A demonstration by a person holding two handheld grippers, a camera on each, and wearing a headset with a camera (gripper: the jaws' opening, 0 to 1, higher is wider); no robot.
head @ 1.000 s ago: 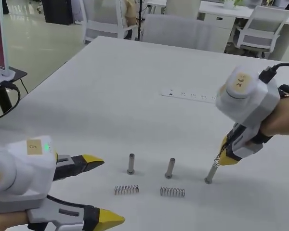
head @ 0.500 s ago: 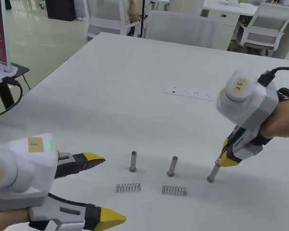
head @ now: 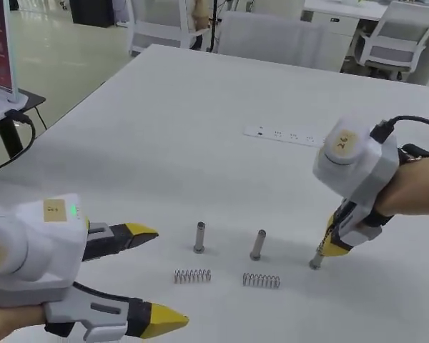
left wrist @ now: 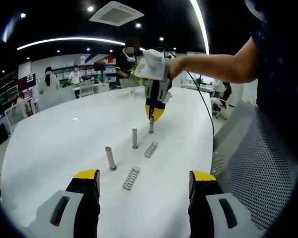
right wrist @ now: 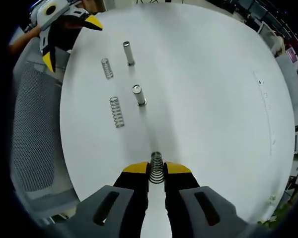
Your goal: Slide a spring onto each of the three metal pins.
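Observation:
Three metal pins stand upright in a row on the white table: the left pin [head: 199, 237], the middle pin [head: 258, 244] and the right pin [head: 316, 261]. My right gripper [head: 336, 244] is shut on a spring [right wrist: 156, 172], held upright directly over the right pin, whose top [right wrist: 156, 156] shows just past the spring. Two loose springs [head: 192, 275] [head: 261, 281] lie flat in front of the left and middle pins. My left gripper [head: 154, 277] hovers open at the near left, nothing between its fingers; it faces the pin row [left wrist: 134, 138].
A white power strip [head: 286, 134] lies farther back on the table [head: 164, 143]. Office chairs [head: 272, 39] stand beyond the far edge. A small stand with a screen [head: 0, 78] is off the table's left side.
My right gripper has come down with the spring, so less of the right pin shows below its tips. The left gripper has stayed open and nearly still.

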